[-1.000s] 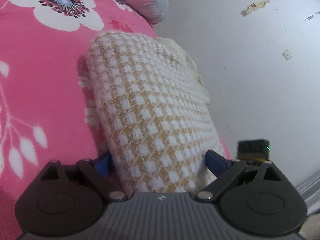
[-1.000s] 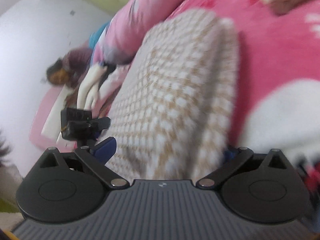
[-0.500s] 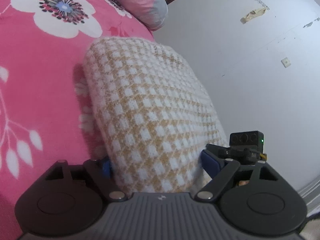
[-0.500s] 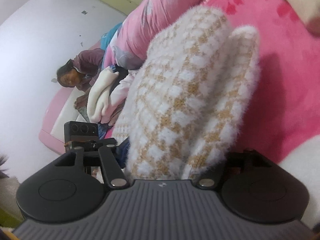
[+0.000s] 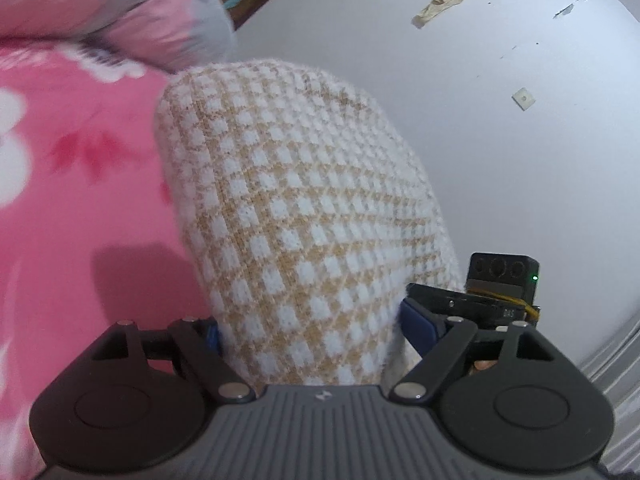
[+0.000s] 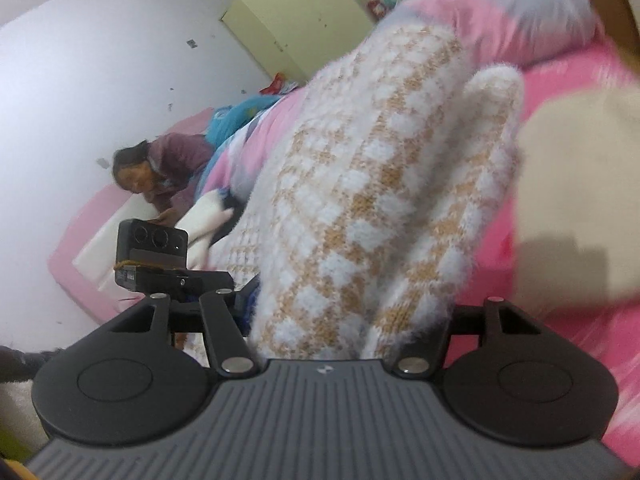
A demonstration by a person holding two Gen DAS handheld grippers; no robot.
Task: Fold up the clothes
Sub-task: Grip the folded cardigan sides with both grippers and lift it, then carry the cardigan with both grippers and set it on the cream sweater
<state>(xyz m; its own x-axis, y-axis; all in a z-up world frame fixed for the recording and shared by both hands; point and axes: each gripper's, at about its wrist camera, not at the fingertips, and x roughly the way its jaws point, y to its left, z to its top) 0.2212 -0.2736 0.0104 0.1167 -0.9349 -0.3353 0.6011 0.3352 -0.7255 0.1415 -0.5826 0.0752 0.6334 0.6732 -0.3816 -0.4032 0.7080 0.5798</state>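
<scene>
Checked knitwear [image 5: 304, 216], a fluffy white and tan garment, is gripped at two places and lifted off a pink flowered bedspread [image 5: 60, 216]. In the left wrist view the bedspread fills the left side, blurred, with a pink and grey pillow [image 5: 120, 12] at the top left. The folded bundle rises from the middle of the frame, and the left gripper [image 5: 312, 330] clamps its near end, the blue pads pressed into both flanks of the thick roll. Just right of it the other gripper's black camera block [image 5: 502, 278] shows before a white wall [image 5: 500, 140]. In the right wrist view a person in a dark red top [image 6: 160, 172] sits at the far left by a pink-edged mattress, with the left gripper's camera block [image 6: 150, 256] nearer. In the centre the right gripper [image 6: 348, 320] pinches the same garment [image 6: 372, 200], its jaws drawn fairly narrow on doubled layers. To the right lie more pink bedspread [image 6: 560, 92] and a blurred cream-coloured shape [image 6: 580, 208].
</scene>
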